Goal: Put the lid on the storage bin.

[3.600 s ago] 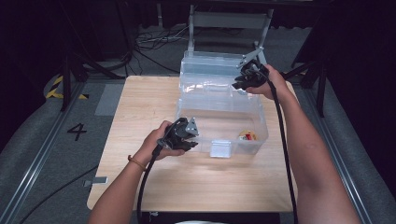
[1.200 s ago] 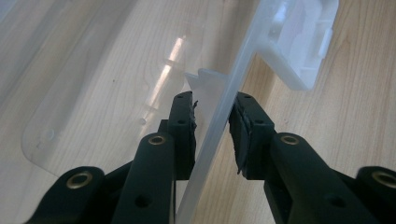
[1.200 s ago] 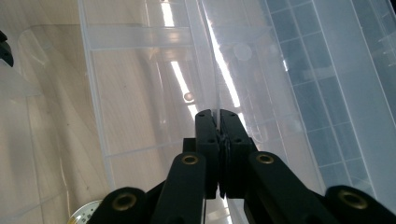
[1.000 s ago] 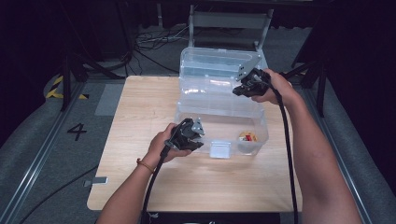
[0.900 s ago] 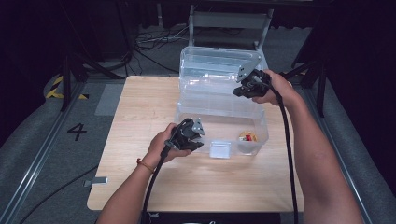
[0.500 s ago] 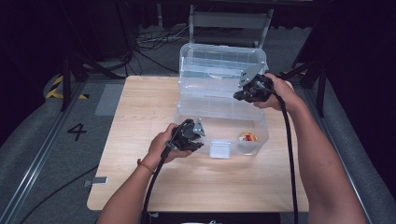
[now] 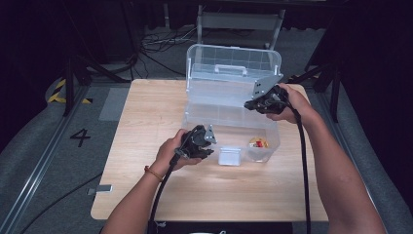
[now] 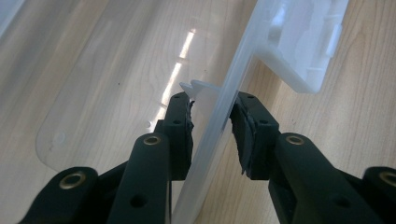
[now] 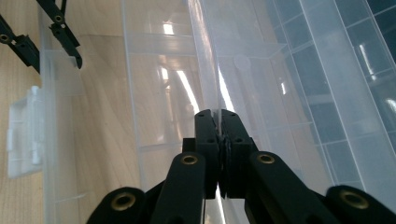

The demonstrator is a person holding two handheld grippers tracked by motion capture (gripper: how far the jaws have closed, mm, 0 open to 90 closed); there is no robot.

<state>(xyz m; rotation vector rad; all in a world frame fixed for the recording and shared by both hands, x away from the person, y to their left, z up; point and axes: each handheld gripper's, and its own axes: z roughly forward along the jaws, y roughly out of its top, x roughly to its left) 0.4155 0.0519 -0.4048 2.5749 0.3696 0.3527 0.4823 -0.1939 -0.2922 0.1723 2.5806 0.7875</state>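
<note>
Lid [image 7: 234,66] edge pinched in right hand-held gripper [image 9: 218,122].

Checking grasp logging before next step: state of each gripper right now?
Left gripper: jaws straddle the front wall of the clear plastic storage box; small gaps remain, so open.
Right gripper: shut on the clear hinged lid edge.

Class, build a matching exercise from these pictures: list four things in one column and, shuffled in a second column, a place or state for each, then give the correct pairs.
1. left gripper
2. right gripper
3. lid
4. small red and yellow thing

A. standing open at the back of the clear box
B. lying inside the box, near its front right corner
C. fingers astride the box's front wall
D. shut on the lid's edge

Pairs: 1-C, 2-D, 3-A, 4-B
</note>
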